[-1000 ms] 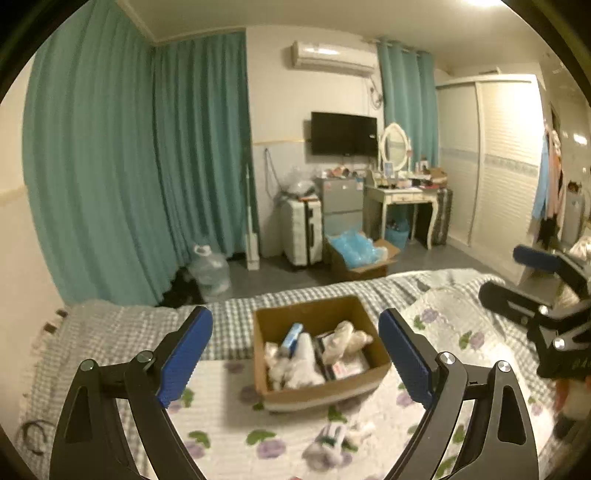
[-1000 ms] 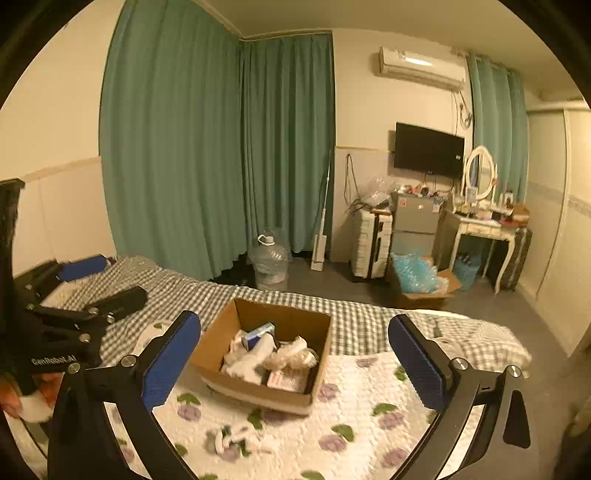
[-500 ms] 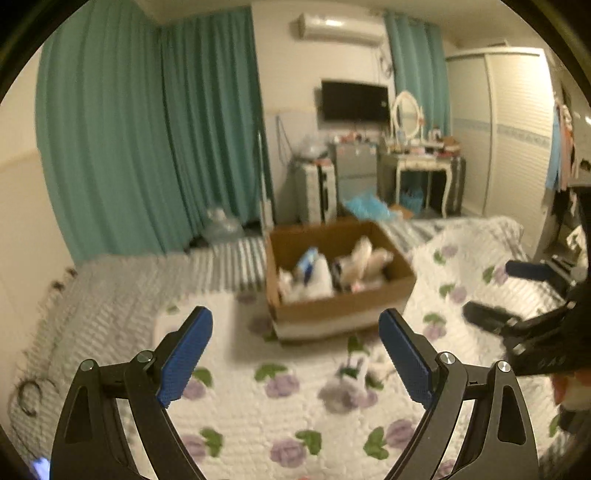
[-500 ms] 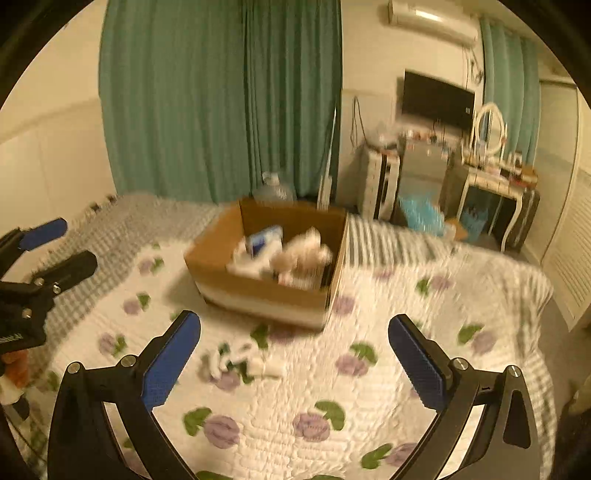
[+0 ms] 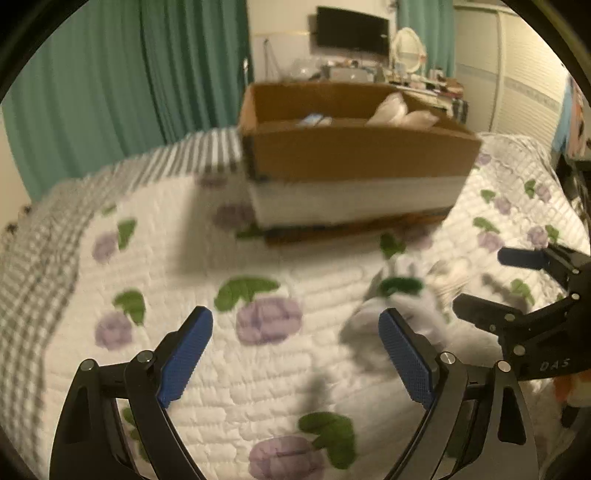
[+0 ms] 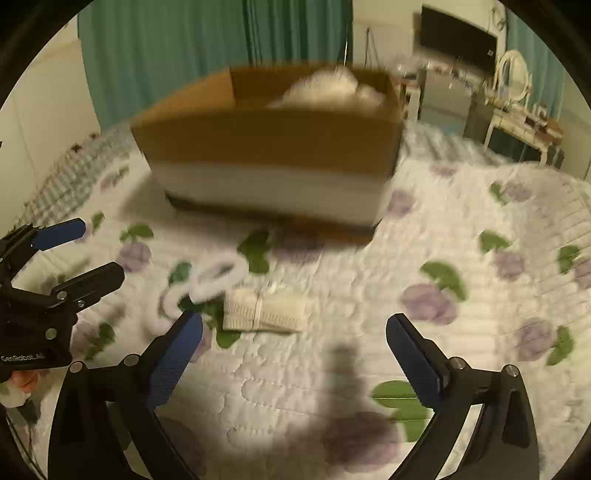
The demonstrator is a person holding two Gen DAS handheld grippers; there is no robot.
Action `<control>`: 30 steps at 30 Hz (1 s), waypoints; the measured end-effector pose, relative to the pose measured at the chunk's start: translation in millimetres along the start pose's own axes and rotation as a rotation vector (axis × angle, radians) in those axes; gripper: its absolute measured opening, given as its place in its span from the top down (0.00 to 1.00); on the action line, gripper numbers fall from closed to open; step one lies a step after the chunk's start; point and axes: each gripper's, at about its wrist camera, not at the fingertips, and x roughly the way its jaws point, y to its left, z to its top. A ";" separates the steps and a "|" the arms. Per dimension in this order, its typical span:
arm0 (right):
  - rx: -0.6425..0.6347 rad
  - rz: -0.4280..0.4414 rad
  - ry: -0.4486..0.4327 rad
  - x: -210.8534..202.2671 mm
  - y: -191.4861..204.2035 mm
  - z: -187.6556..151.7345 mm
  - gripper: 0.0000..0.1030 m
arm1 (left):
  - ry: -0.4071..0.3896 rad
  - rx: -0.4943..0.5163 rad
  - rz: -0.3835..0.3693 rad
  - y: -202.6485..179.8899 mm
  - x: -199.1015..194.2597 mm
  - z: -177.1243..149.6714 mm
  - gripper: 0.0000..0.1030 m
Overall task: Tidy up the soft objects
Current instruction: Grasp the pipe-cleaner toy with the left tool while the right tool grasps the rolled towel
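Note:
A cardboard box (image 5: 354, 155) with white soft items inside stands on the floral quilt; it also shows in the right wrist view (image 6: 273, 155). A rolled cream sock bundle (image 6: 264, 310) and fluffy white rings (image 6: 218, 277) lie on the quilt in front of the box. In the left wrist view they are a blurred white heap (image 5: 402, 295) by the right finger. My left gripper (image 5: 295, 354) is open and empty, low over the quilt. My right gripper (image 6: 295, 362) is open and empty, just short of the sock bundle.
Teal curtains (image 5: 129, 85) hang behind the bed. A TV (image 5: 352, 31), a dressing table with a mirror (image 6: 513, 79) and a wardrobe (image 5: 517, 66) stand beyond the bed. The quilt (image 5: 221, 258) spreads left of the box.
Both grippers have dropped low and moved toward the quilt and box. The box now looms large and the loose soft items lie right by the fingers. Both stay open.

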 end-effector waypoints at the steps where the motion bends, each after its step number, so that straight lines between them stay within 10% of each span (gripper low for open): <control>1: 0.002 0.001 0.018 7.2 1.8 -0.4 0.06 | 0.009 -0.012 -0.004 3.4 3.6 -3.3 0.10; 9: 0.020 0.020 0.064 33.7 9.2 7.6 0.42 | 0.051 -0.058 -0.028 13.0 20.8 -16.1 0.10; 30: 0.202 -0.063 -0.013 -9.8 -47.3 11.9 0.43 | 0.171 0.050 -0.153 -61.1 26.6 -1.0 0.12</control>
